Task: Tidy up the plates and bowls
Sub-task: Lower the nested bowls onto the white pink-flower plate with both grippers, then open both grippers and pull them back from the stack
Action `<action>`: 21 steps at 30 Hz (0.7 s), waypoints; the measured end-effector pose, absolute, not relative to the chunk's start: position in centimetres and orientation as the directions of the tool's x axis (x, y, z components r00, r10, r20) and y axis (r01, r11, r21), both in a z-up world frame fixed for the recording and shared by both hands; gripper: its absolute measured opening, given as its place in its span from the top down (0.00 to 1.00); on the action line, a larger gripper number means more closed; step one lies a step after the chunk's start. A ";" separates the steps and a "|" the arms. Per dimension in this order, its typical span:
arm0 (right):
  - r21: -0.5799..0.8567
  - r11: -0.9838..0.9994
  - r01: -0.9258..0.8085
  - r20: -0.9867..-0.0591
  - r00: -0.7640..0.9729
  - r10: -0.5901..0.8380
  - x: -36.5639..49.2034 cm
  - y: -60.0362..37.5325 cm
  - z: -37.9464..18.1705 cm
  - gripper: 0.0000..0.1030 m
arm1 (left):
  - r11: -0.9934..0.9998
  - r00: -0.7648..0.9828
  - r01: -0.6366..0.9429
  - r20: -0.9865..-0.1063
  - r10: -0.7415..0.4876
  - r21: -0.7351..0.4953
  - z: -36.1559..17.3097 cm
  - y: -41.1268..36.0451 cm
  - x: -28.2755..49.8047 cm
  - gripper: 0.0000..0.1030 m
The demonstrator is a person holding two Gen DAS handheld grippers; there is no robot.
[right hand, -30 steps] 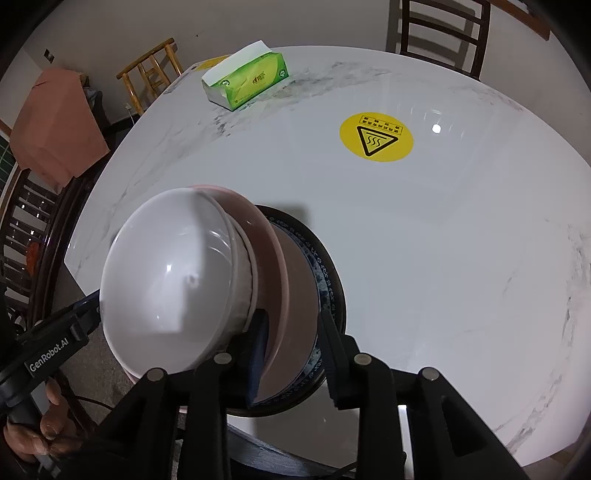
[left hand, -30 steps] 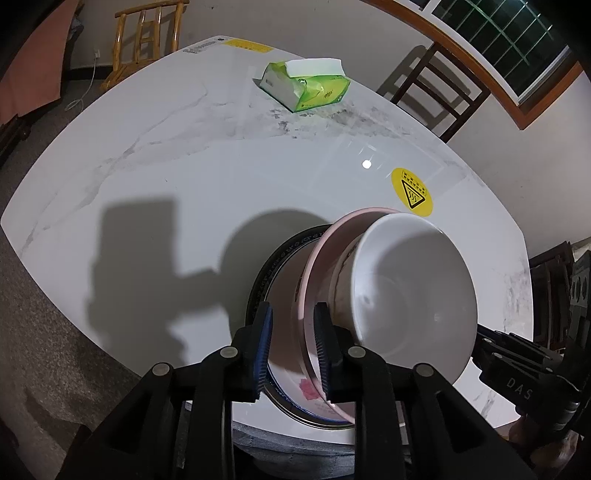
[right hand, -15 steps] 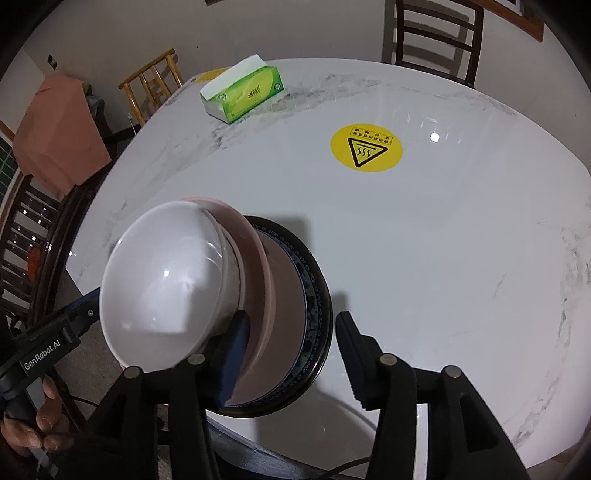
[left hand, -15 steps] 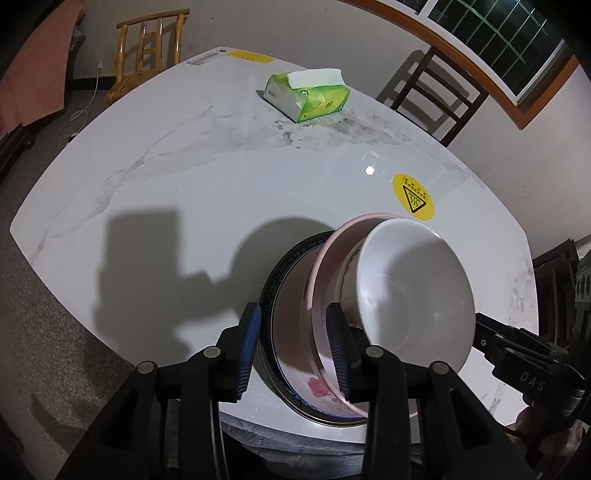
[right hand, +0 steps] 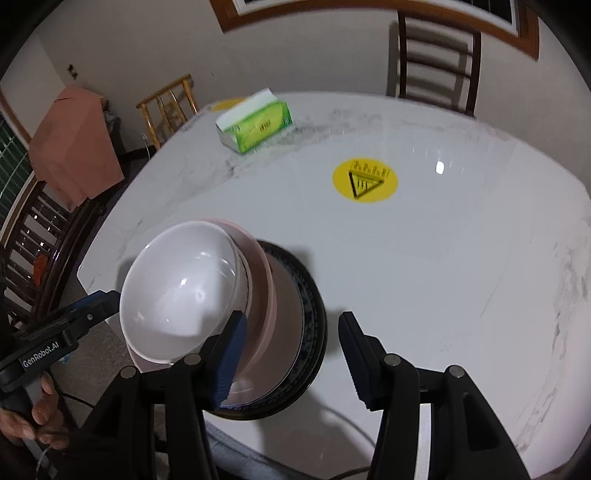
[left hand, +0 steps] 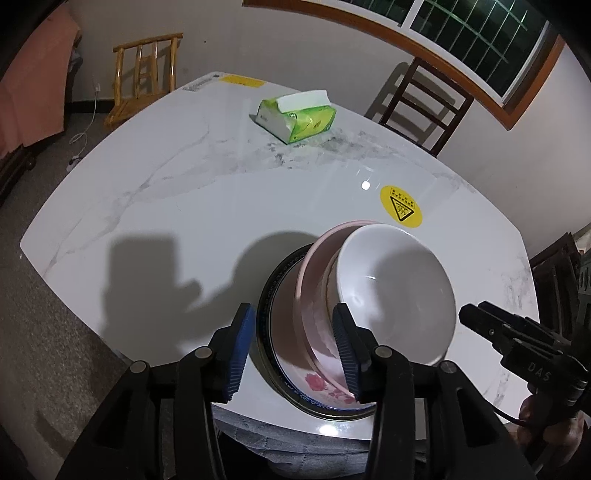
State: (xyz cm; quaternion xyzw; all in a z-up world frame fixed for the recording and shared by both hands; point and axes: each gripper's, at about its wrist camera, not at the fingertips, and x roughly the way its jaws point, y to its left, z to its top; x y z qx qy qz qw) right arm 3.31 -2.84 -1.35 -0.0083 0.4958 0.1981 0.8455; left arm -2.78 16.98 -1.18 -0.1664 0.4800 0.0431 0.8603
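While the white bowl (left hand: 395, 295) sits nested in the pink bowl (left hand: 314, 295) on the dark-rimmed plate (left hand: 280, 354) near the marble table's (left hand: 184, 206) front edge, both grippers stand with jaws spread wide, holding nothing. The left gripper (left hand: 293, 350) straddles the plate's near rim without touching it; its view alone shows the plate's red flower print (left hand: 321, 384) and a barred window (left hand: 469, 33). The right gripper (right hand: 290, 360) flanks the stack's other side; its view alone shows a cloth-draped chair (right hand: 70, 147) and the hand (right hand: 33, 417) gripping the left tool. Both views show the green tissue pack (left hand: 297, 120) and the yellow warning sticker (right hand: 365, 180) farther back.
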 end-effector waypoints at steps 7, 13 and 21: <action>0.208 0.901 -0.381 -0.797 0.468 0.382 1.6 -3.7 -0.9 0.49 | 0.951 0.585 -0.192 -0.806 -0.088 -0.243 -0.2 15.9 -3.9 0.52; 0.241 0.891 -0.385 -0.797 0.446 0.408 0.1 -4.6 -1.9 0.44 | 0.968 0.622 -0.186 -0.783 -0.017 -0.168 0.4 14.4 -5.5 0.49; 0.226 0.890 -0.395 -0.797 0.451 0.402 -2.0 -4.5 -3.3 0.43 | 0.976 0.637 -0.209 -0.765 0.093 -0.055 -0.2 12.6 -7.1 0.48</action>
